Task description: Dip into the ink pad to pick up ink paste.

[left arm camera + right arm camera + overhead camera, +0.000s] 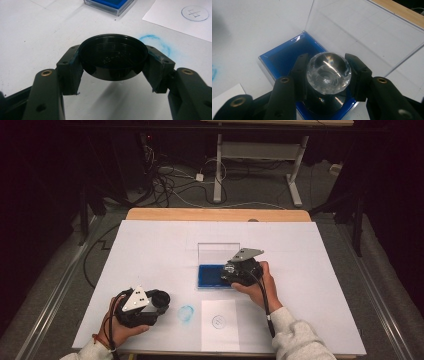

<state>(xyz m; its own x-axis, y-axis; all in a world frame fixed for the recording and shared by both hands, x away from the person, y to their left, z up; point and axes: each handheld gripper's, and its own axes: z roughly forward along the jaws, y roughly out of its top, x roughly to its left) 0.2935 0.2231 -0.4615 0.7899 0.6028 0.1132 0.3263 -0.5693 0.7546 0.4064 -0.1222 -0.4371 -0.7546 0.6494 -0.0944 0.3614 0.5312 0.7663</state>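
Observation:
My left gripper (158, 303) sits at the table's near left, shut on a round black cap (113, 58). The cap's hollow side faces up and both pads (71, 67) press its rim. My right gripper (232, 272) is shut on a stamp with a clear faceted knob (328, 72) and a black body below it. It holds the stamp over the blue ink pad (284, 56), which lies in a clear case (210, 276) near the table's middle. Whether the stamp's face touches the pad is hidden. The case's clear lid (218, 252) stands upright behind it.
A blue ring-shaped ink smudge (186, 313) marks the white table cover between the hands. A white sheet (220, 330) with a round printed mark (218, 321) lies at the near edge. The wooden table edge (215, 214) runs along the far side.

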